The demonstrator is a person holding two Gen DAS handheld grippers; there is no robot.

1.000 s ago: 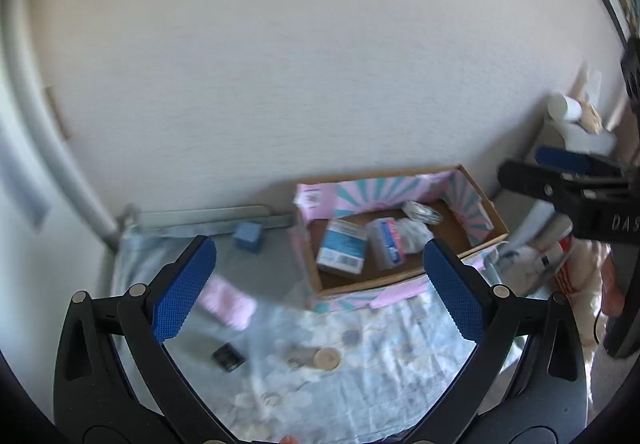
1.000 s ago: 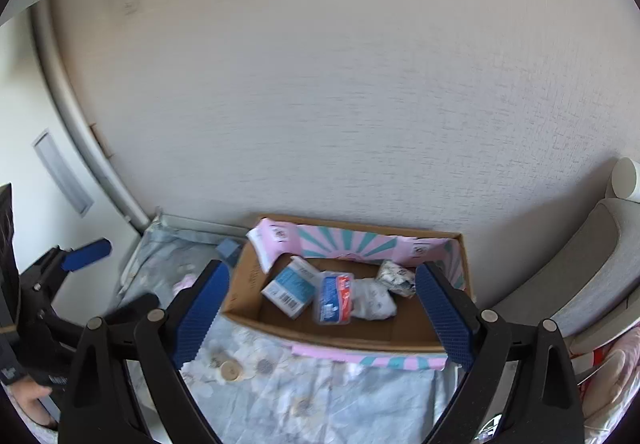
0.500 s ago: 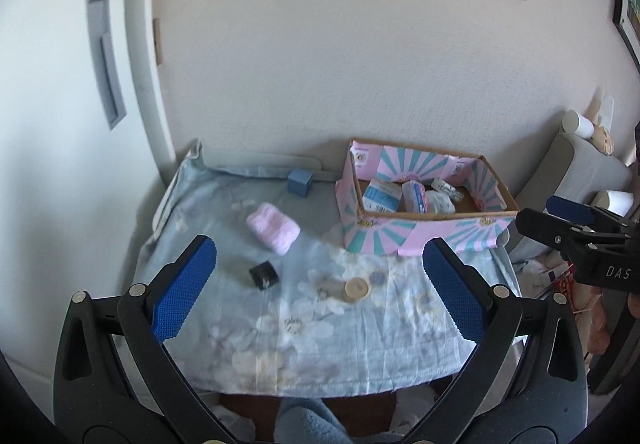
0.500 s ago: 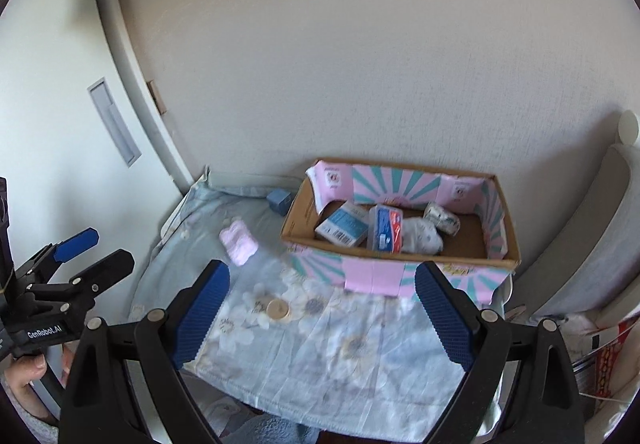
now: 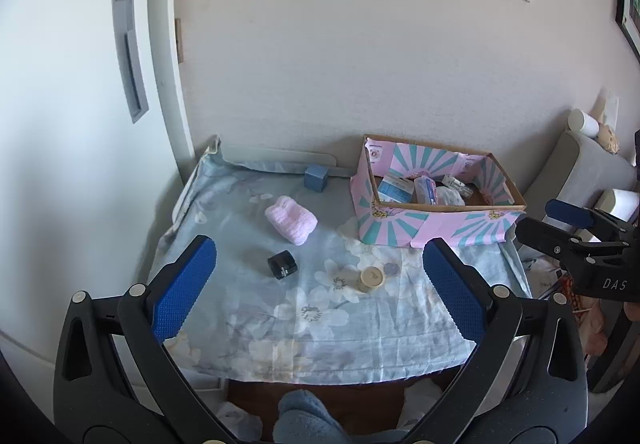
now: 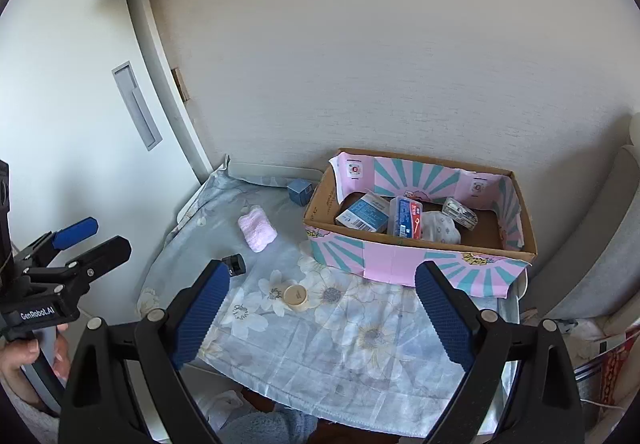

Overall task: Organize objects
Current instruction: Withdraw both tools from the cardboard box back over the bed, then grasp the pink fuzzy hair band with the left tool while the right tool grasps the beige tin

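Note:
A pink-and-teal cardboard box (image 5: pixel 436 226) (image 6: pixel 400 256) stands at the table's back right and holds several small packs. On the floral cloth lie a folded pink cloth (image 5: pixel 291 219) (image 6: pixel 258 232), a small black box (image 5: pixel 282 264) (image 6: pixel 235 264), a round beige tin (image 5: pixel 372 278) (image 6: pixel 296 295) and a blue cube (image 5: pixel 316 177) (image 6: pixel 300 191). My left gripper (image 5: pixel 320 284) is open and empty, held above the table's front edge. My right gripper (image 6: pixel 322 310) is open and empty, also back from the table.
The table (image 5: pixel 280 336) stands against a beige wall, with a white sliding door (image 5: pixel 80 123) on the left. A grey sofa (image 5: pixel 580 171) with rolls stands on the right. A blue slipper (image 5: pixel 304 416) shows below the table edge.
Both grippers have pulled back and tilted down from close over the box, so the whole table is in view. Both stay open and empty. Nothing on the table has moved.

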